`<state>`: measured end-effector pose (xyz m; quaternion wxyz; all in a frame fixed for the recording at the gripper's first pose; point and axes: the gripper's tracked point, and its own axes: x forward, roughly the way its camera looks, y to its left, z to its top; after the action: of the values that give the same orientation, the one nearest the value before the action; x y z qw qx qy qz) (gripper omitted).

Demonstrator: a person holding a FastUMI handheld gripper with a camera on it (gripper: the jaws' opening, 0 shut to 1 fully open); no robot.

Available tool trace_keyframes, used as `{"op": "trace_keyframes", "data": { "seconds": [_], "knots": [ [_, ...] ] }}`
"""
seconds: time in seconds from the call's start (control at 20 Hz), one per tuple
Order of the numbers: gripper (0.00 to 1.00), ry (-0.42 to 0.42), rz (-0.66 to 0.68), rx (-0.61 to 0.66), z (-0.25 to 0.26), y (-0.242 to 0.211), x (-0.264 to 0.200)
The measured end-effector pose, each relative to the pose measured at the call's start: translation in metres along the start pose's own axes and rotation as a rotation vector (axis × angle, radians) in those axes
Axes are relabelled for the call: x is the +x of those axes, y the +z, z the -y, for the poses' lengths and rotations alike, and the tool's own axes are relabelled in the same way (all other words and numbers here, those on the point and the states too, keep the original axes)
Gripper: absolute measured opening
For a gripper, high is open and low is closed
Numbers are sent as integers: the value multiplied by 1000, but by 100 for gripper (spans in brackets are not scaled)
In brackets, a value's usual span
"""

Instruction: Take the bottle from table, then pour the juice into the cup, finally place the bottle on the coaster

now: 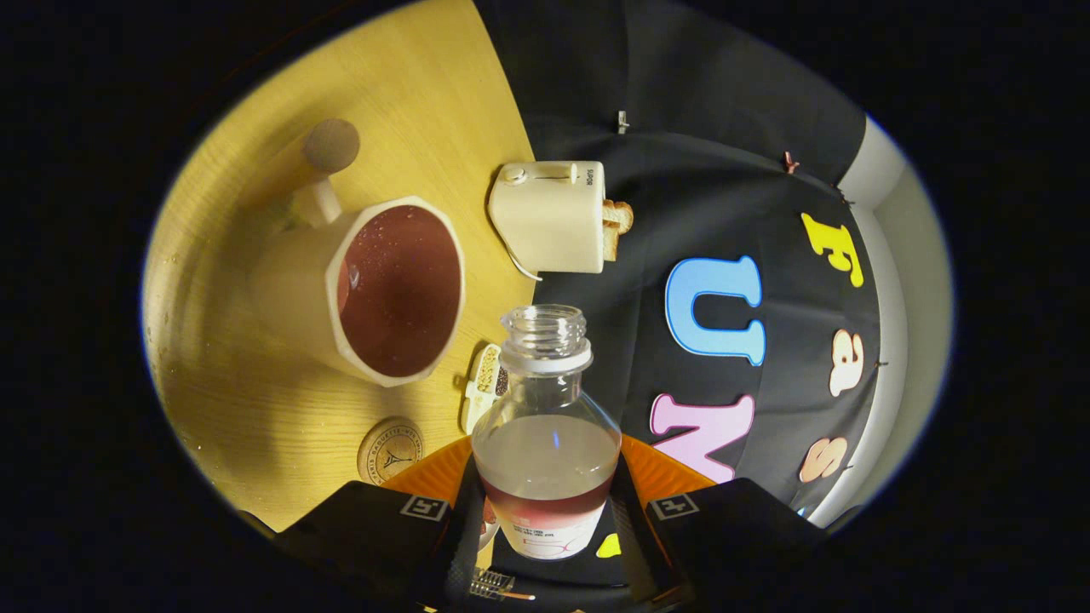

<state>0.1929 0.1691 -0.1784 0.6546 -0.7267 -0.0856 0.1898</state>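
Gripper point(545, 519) clamped on the clear bottle point(545, 426), a finger on either side of its lower body. The bottle sits between the fingers, cap off, open neck pointing ahead. The whole scene reads rolled over, so I take it the bottle is tipped sideways, mouth turned toward the cup point(387, 289).

A band of dark red juice lies low in the bottle near the label; the rest of the body is clear or fogged. The cup, cream with a handle, stands on the wooden table point(255, 400) just beyond and to one side of the bottle mouth, and it holds dark red liquid well up its wall. Drops cling to its inner side.

My reading: the pour is in hand or close to its end. I cannot make out a stream between mouth and cup in this view, so it may be paused.

The round coaster point(390, 451) lies on the table just ahead of the fingers, near the cup's base. A small patterned object point(485, 383) lies between the coaster and the bottle neck. A toaster point(549, 217) with bread slices stands further off.

Next move calls for rolling the bottle upright without dripping, then carrying it over and setting its base square on the coaster, clear of the cup.
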Motion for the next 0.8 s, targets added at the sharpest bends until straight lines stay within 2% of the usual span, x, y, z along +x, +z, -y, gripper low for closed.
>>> {"op": "trace_keyframes", "data": {
  "seconds": [0.55,0.8],
  "knots": [
    [70,52,35,-201,-2,3,6],
    [70,72,33,-245,0,-2,5]
  ]
}}
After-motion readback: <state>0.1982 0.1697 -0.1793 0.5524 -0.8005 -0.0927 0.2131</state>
